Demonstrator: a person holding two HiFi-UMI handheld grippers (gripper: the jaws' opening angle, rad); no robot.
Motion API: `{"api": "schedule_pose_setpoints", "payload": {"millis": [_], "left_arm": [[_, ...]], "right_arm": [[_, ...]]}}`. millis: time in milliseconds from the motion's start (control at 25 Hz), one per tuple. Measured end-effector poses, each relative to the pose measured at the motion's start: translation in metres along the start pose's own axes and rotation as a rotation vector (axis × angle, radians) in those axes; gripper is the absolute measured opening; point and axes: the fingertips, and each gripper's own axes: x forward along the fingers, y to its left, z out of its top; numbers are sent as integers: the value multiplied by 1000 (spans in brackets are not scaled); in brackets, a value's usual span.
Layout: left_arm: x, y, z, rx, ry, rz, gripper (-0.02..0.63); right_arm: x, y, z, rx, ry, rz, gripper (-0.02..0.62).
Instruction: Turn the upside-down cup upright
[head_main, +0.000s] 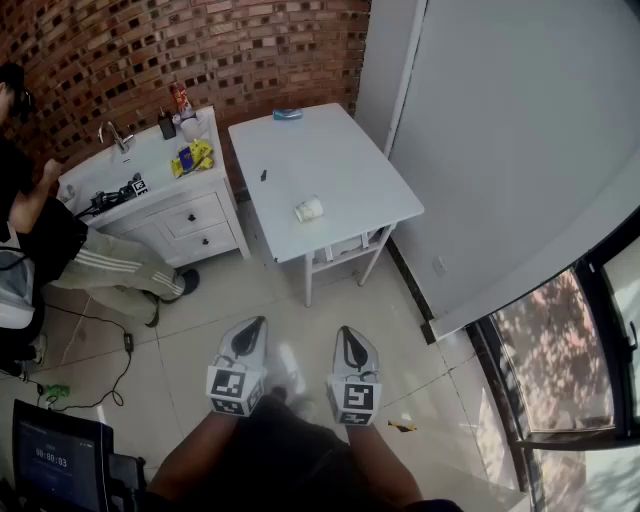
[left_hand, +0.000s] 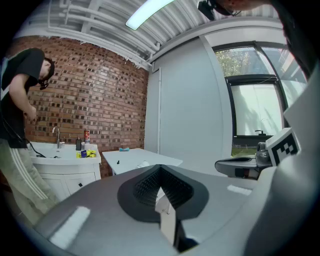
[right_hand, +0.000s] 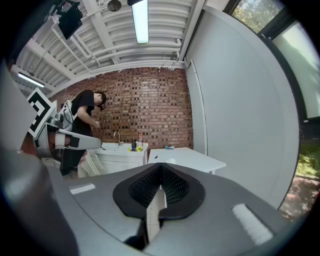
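Observation:
A small white cup (head_main: 309, 209) sits near the front edge of the white table (head_main: 330, 160); it is too small to tell which way up it is. Both grippers hang over the tiled floor, well short of the table. My left gripper (head_main: 252, 330) and right gripper (head_main: 348, 335) are side by side, both shut and holding nothing. In the left gripper view the shut gripper (left_hand: 160, 168) points toward the table (left_hand: 130, 159) and the cup (left_hand: 144, 163). The right gripper (right_hand: 161, 167) likewise faces the table (right_hand: 192, 157), with the cup (right_hand: 171, 160) a pale speck.
A white sink cabinet (head_main: 170, 205) with bottles and a yellow item stands left of the table against the brick wall. A person (head_main: 40, 225) stands at its left. A blue object (head_main: 287, 113) and a small dark item (head_main: 263, 175) lie on the table. A screen (head_main: 55, 455) stands bottom left.

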Motion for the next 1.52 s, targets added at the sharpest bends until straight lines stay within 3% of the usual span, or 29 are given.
{"api": "schedule_pose_setpoints", "payload": {"millis": [920,1520], "left_arm": [[113,79,8,-30,27,-14,-5],[177,119,15,-28,23,-106,-5]], "right_arm": [[133,-4,21,7,46,19,12],[199,1,30,-39,70,-20,12]]}}
